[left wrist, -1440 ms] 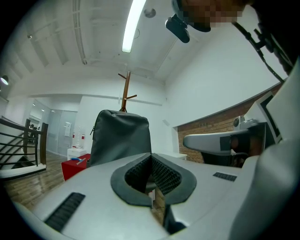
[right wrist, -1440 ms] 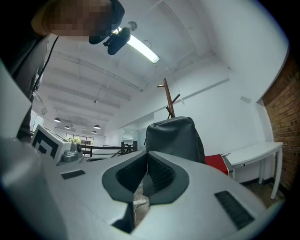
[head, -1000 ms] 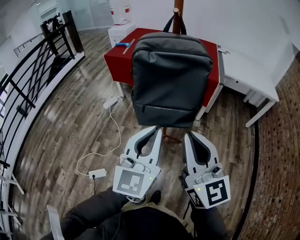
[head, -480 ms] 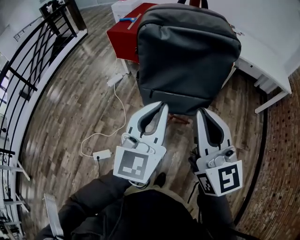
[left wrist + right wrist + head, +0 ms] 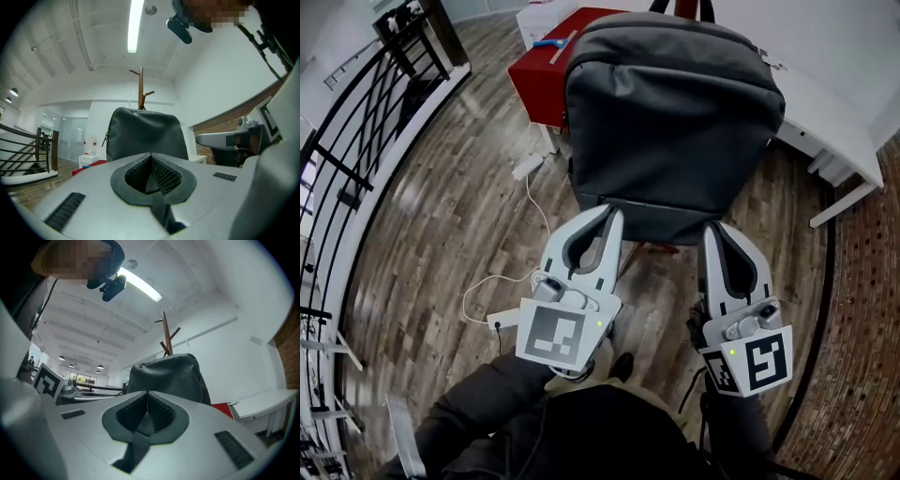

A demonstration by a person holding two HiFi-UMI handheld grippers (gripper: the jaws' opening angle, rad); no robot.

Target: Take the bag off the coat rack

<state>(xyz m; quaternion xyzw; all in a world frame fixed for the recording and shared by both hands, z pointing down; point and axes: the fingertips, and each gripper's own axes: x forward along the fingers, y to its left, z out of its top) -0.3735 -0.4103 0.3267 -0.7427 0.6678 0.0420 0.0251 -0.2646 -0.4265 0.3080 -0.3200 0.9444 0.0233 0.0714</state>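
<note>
Nearest, the left gripper (image 5: 614, 216) and right gripper (image 5: 712, 231) each have their jaws pressed together on nothing. Just beyond their tips hangs the grey backpack (image 5: 670, 112), on the wooden coat rack (image 5: 140, 89). It is probably soft and saggy, so it is best lifted by its top handle (image 5: 705, 9).

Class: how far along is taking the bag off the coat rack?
Done: nothing; the grey fabric backpack hangs on the wooden coat rack. In hand: left gripper and right gripper, both shut and empty, point at its bottom edge. Remaining: unhooking it.
</note>
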